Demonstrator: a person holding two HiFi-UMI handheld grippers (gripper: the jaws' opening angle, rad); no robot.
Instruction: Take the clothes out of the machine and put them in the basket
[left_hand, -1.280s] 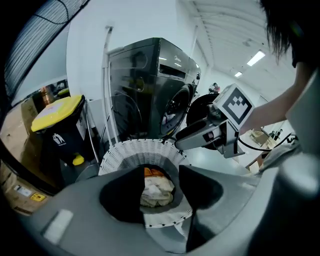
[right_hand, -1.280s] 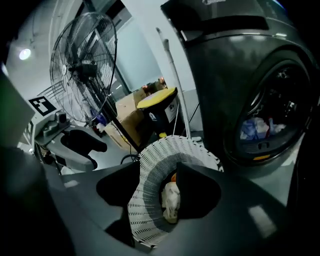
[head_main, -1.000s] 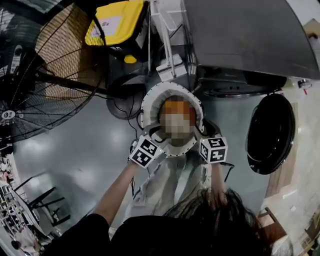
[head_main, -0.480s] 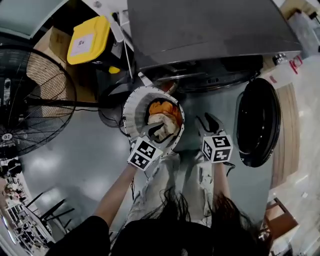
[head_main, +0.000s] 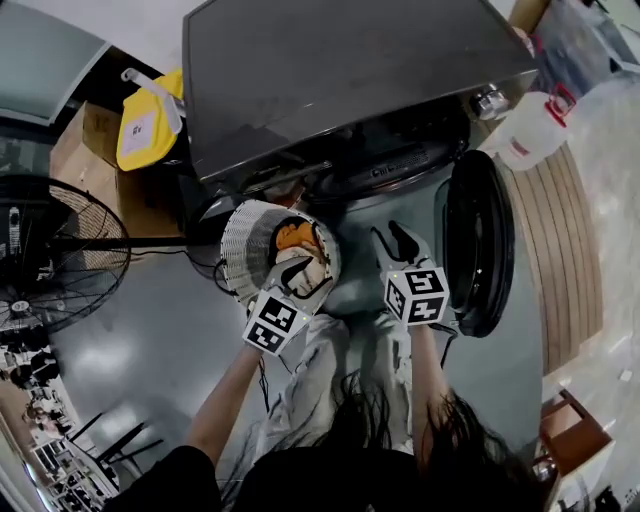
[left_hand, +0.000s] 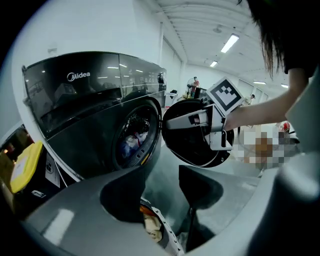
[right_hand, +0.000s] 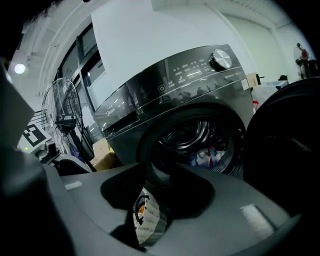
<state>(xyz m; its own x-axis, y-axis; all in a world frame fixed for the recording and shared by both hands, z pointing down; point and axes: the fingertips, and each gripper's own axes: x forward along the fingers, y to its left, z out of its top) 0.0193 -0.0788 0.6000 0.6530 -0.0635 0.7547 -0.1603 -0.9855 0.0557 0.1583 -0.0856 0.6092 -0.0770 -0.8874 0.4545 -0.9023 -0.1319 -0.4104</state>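
Left claw: held out ahead and tipped downward; jaws apart, nothing gripped between them.
Right claw: held out ahead beside the left one, well apart from it; jaws have just been closing, a narrow gap remains, nothing between them.
Left arm: bare forearm stretched forward from a dark sleeve.
Right arm: forearm reaching straight ahead.

dim indoor light, fisheye-warped edges

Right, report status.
Left gripper open, empty. Right gripper just closing partway, empty. Clothes in machine; some in basket. Door open, nothing blocking.
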